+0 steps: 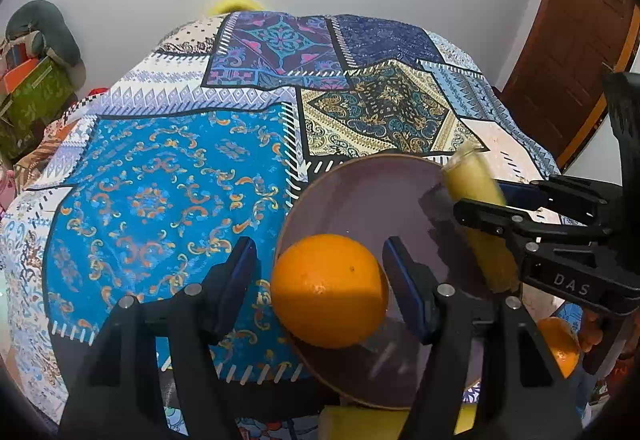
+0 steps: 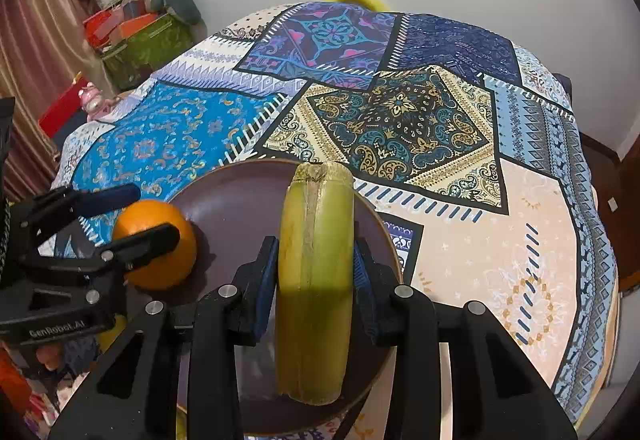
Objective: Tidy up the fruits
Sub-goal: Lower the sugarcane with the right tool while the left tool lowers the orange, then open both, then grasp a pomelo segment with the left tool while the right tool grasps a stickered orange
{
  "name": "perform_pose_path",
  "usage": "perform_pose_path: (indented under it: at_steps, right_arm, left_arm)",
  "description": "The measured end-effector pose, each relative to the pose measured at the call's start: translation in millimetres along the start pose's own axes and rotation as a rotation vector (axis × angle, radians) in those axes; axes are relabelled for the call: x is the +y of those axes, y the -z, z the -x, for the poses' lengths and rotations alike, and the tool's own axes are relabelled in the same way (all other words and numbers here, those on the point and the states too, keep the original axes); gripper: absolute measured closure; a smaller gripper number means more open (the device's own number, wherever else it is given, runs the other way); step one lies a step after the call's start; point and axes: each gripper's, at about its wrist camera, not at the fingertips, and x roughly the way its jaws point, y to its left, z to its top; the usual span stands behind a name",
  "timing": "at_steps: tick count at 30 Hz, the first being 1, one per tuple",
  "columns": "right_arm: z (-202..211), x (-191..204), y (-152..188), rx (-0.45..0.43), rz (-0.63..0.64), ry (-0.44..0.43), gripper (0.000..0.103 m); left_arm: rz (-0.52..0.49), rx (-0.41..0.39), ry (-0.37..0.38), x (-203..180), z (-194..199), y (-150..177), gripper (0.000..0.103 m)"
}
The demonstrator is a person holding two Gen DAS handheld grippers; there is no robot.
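An orange (image 1: pixel 328 290) sits at the left rim of a dark purple plate (image 1: pixel 360 200). My left gripper (image 1: pixel 320 268) is open around the orange, with a gap on each side. My right gripper (image 2: pixel 314 272) is shut on a yellow-green banana (image 2: pixel 316 280) and holds it over the plate (image 2: pixel 232 208). The banana (image 1: pixel 476 196) and right gripper (image 1: pixel 500 200) also show at the right of the left wrist view. The orange (image 2: pixel 156 244) and left gripper (image 2: pixel 140 212) show at the left of the right wrist view.
The plate lies on a patchwork tablecloth (image 1: pixel 168 168) covering the table (image 2: pixel 500 240). Another orange (image 1: pixel 560 344) and a yellow fruit (image 1: pixel 360 422) lie by the plate's near edge. Boxes and clutter (image 2: pixel 132 36) stand beyond the table's left side. A wooden door (image 1: pixel 580 20) is at the right.
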Motion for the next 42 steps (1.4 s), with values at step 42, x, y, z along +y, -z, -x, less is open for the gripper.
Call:
perform_pose_path:
  at_steps: [42]
  right_arm:
    - [151.9,42.1,123.1,-0.226,-0.077,0.012,0.045]
  left_arm:
    - [-0.016,0.034,-0.022,-34.8,126.9,116.9,0.034]
